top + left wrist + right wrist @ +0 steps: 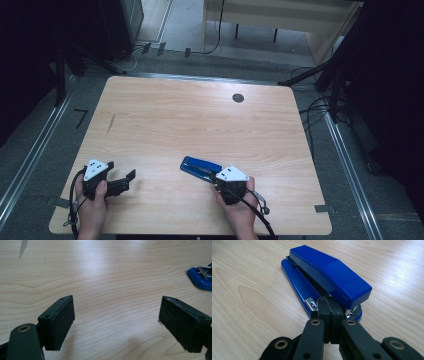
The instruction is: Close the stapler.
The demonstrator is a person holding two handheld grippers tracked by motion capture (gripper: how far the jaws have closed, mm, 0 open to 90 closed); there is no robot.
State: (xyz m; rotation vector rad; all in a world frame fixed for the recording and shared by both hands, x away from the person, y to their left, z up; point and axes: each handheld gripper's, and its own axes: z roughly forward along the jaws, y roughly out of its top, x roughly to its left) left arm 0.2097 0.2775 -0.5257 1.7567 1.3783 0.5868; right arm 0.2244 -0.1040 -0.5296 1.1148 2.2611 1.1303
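Observation:
A blue stapler (200,166) (329,272) lies flat on the wooden table (200,115), near the front and a little right of the middle. My right gripper (214,177) (330,306) sits at the stapler's near end, its jaws pressed together with nothing between them, the tips right against the stapler's metal base end. My left gripper (126,181) (116,320) rests low at the table's front left, jaws spread wide over bare wood and pointing right toward the stapler (201,277), which lies well away from it.
A small dark round cap (238,98) sits in the tabletop near the far edge. A thin dark streak (111,122) (23,247) marks the wood at the left. Cables and dark stands surround the table on the floor.

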